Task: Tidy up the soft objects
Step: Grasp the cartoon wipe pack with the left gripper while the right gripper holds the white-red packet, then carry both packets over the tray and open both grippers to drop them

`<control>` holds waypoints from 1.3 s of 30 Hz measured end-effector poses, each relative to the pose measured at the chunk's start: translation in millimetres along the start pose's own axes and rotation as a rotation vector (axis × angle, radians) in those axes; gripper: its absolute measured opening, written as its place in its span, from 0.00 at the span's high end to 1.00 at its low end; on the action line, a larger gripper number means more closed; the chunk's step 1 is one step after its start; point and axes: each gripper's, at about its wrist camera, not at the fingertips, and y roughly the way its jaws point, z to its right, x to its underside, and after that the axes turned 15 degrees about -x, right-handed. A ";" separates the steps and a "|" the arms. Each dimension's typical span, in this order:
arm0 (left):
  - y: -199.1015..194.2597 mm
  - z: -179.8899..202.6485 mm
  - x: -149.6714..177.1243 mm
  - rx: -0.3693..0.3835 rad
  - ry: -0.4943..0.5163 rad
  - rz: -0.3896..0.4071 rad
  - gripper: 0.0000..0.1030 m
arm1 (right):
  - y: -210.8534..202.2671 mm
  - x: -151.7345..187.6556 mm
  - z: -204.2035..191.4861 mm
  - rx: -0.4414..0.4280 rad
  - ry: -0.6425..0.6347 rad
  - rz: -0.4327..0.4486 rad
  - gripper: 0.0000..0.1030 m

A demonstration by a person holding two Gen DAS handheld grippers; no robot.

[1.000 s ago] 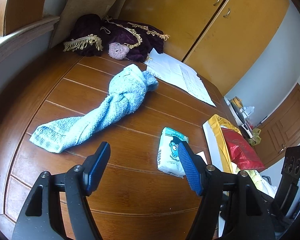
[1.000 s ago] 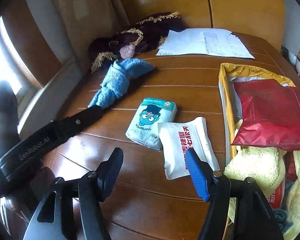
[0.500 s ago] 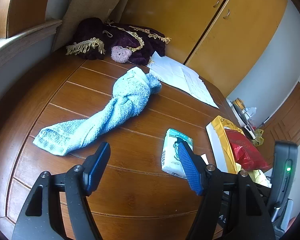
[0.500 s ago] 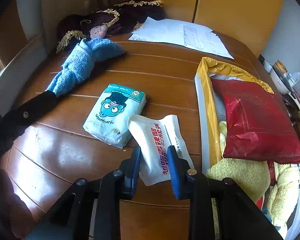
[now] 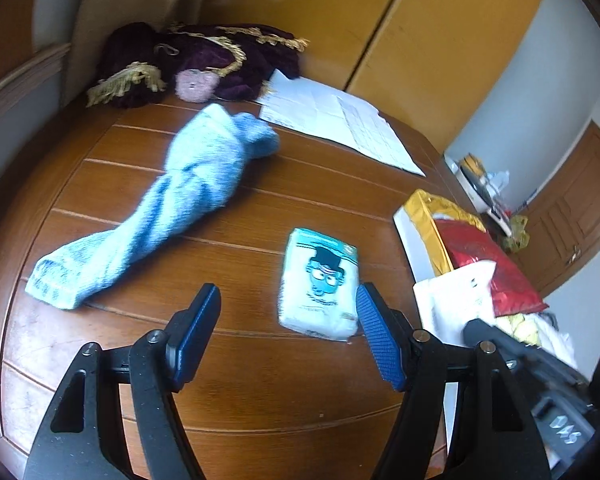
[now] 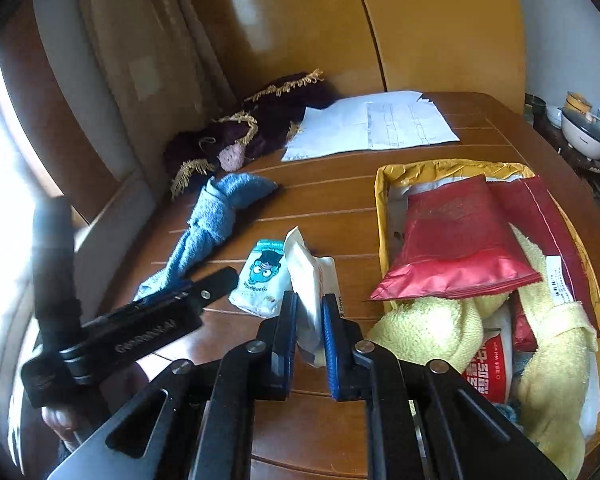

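My right gripper [image 6: 309, 326] is shut on a white wipes pack [image 6: 312, 280], lifted edge-up above the wooden table [image 6: 340, 200]. In the left wrist view the same white pack [image 5: 454, 304] hangs near the box at the right. A teal tissue pack [image 5: 320, 284] with a cartoon face lies flat on the table, just ahead of my open left gripper [image 5: 288, 332], nearer its right finger. A twisted blue towel [image 5: 172, 196] lies further left. The teal pack [image 6: 260, 276] and the towel [image 6: 216, 220] also show in the right wrist view.
A yellow-lined box [image 6: 384, 208] at the right holds a red pouch [image 6: 456, 240], yellow towels [image 6: 428, 332] and other packs. A purple fringed cloth [image 5: 204, 64] and white papers [image 5: 340, 120] lie at the far side, before yellow cupboard doors [image 5: 340, 8].
My right gripper shut on the white wipes pack and lifted it off the table toward the box. The left gripper stayed open and edged closer to the teal pack.
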 end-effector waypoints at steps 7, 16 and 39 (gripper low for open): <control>9.5 46.3 2.1 -0.062 0.147 -0.012 0.33 | -32.4 0.0 6.9 -0.049 0.022 0.111 0.89; 35.0 72.4 7.1 -0.229 0.243 -0.015 0.36 | -31.8 4.4 13.5 -0.072 0.035 0.103 0.89; -25.4 15.5 20.3 -0.002 -0.010 0.013 0.60 | -41.3 5.9 -5.9 -0.196 -0.001 0.139 0.89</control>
